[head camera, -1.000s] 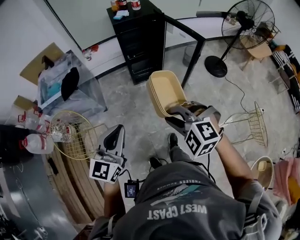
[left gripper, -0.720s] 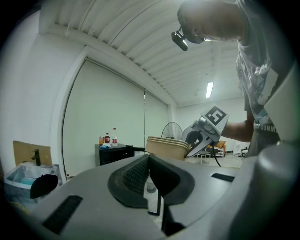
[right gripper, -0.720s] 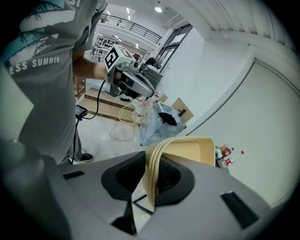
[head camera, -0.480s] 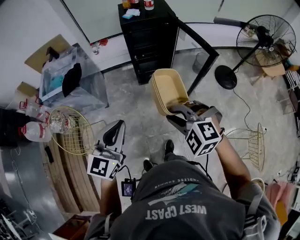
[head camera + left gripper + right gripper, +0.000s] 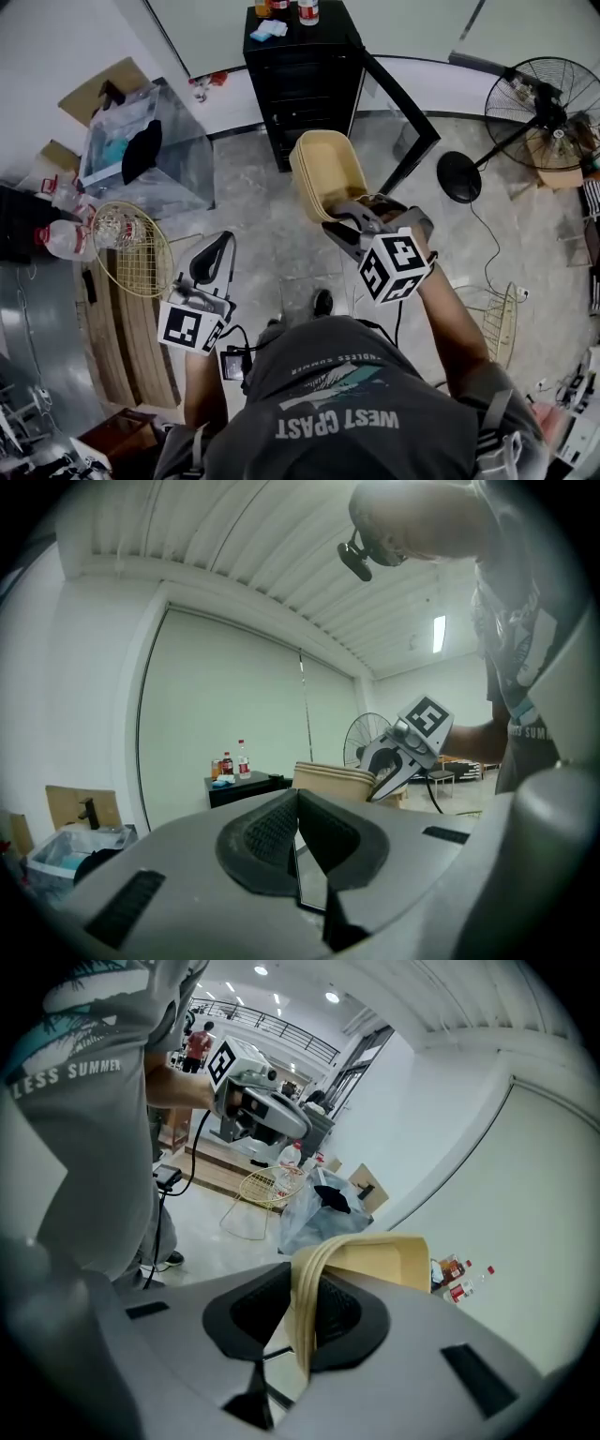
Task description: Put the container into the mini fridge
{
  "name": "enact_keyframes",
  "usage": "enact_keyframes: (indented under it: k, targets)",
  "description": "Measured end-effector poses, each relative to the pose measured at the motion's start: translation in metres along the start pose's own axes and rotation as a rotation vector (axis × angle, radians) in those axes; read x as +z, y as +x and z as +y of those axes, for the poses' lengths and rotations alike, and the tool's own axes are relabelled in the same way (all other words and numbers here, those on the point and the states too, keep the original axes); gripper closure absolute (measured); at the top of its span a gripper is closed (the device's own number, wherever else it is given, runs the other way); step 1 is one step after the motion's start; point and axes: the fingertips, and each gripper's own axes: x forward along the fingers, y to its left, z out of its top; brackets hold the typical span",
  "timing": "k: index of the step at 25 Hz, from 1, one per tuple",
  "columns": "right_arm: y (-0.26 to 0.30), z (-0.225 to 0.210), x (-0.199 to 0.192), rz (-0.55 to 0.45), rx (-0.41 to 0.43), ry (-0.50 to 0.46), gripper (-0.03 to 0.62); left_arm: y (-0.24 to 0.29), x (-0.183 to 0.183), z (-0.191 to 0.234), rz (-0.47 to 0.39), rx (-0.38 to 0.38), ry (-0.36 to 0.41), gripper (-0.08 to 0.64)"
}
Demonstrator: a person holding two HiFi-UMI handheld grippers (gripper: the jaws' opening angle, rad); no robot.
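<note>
Container (image 5: 328, 178), location? (A asks.)
B: Head view, centre. Tan, oblong, up off the floor, opening toward the camera. The rim shows several layers; one piece or a nested stack, cannot tell.
A: Held by?
B: Right gripper (image 5: 336, 219), at the container's 6 o'clock. Jaws clamped on the near rim. The right gripper view shows the rim edge pinched between both pads (image 5: 339, 1312).
A: Fridge?
B: Black fridge (image 5: 302, 84) at 12 o'clock from the container, near but apart. Door (image 5: 401, 122) stands open toward 3 o'clock. Bottles (image 5: 307, 11) on top.
A: Left gripper?
B: Left gripper (image 5: 219, 247) at 8 o'clock from the container, well apart. Jaws closed on each other, nothing between them.
A: Surroundings?
B: Wire basket (image 5: 131, 251) at the left gripper's 9 o'clock. Fan (image 5: 548, 98) at 2 o'clock from the container.
</note>
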Motion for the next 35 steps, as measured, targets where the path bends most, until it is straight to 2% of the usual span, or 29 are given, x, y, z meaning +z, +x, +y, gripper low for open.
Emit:
enact_keyframes:
  k: [8,19,35]
  targets:
    - [0.003,-0.018,-0.026,-0.005,0.010,0.001,0.518,0.025,0.005,-0.001,0.019,0.012,0.016,0.543]
    - [0.011,-0.043,-0.040,0.043,-0.028,0.046,0.518,0.072,0.013,0.019,-0.019,-0.078,0.031,0.543]
    - [0.077,-0.099,-0.031,0.120,-0.059,0.117,0.518,0.132,0.002,0.108,-0.046,-0.200,0.005,0.543]
